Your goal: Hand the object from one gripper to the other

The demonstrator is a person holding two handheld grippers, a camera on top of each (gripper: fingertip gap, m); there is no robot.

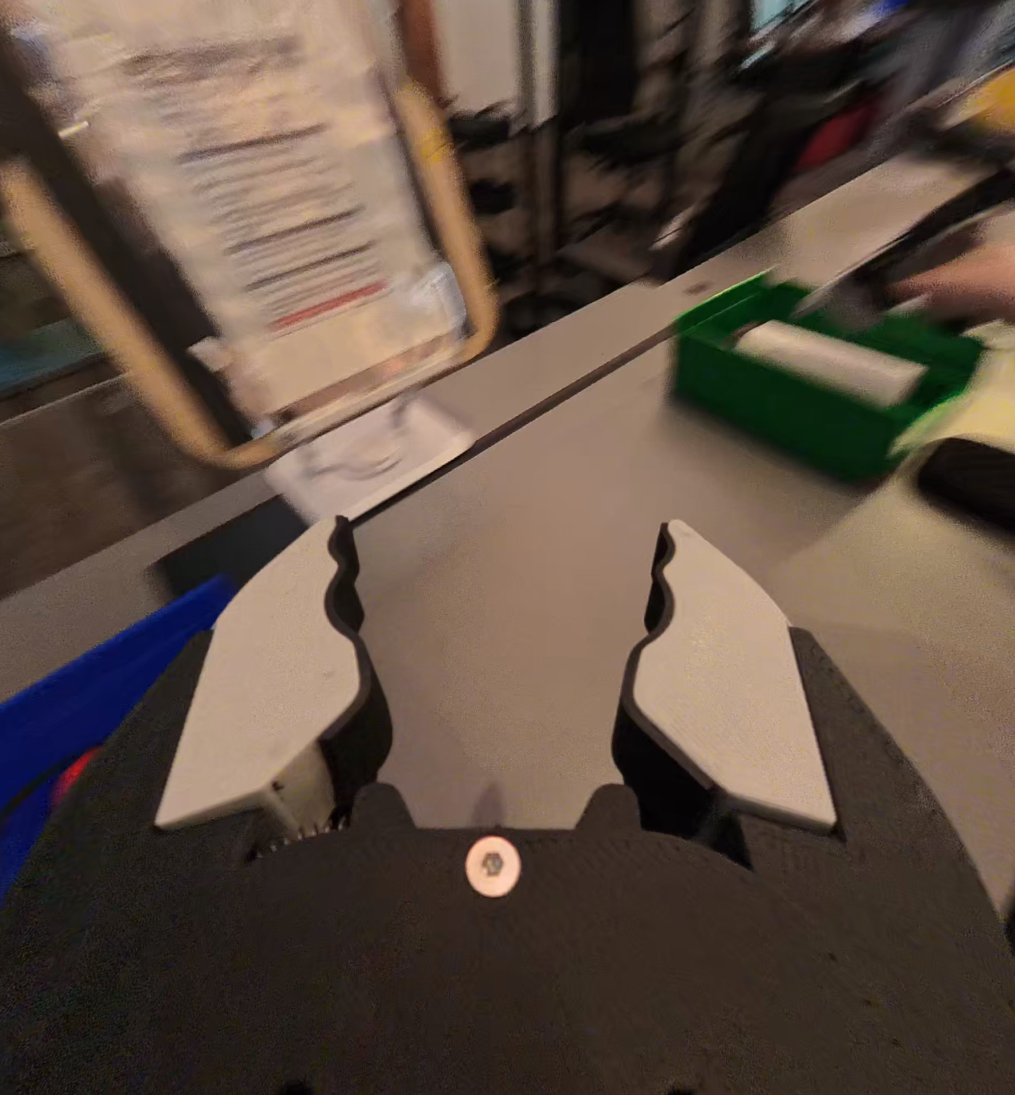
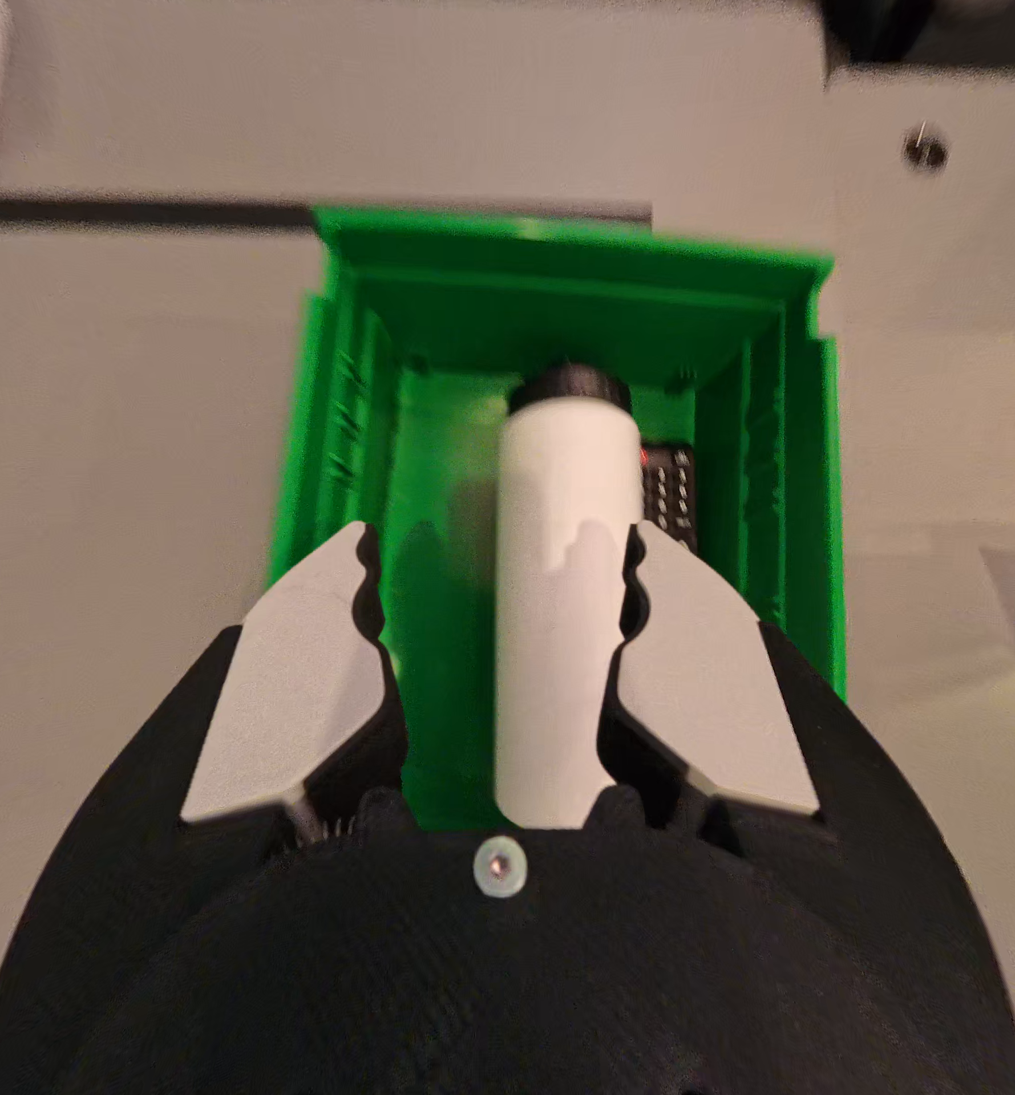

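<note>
Both grippers are showing spread jaws: the left gripper is hovering over bare grey desk with nothing between its fingers, and the right gripper, lower centre of its view, is hanging open over a green bin, its right finger sitting just beside the white cylinder, though whether it is touching cannot be told. That cylinder is lying inside the bin with its long axis running straight up the frame, away from the camera, and its black-capped end is pointing toward the bin's far wall. To the right of it, on the bin floor, a dark flat item with rows of small pale marks is peeking out; the marks are too blurred to read. In the left wrist view the same bin is sitting at the right of the frame with the cylinder lying across it, and a blurred hand is reaching in above it from the right edge. A blue container is showing at the lower left, and a tan-framed sign with smeared, unreadable lines is filling the upper left.
</note>
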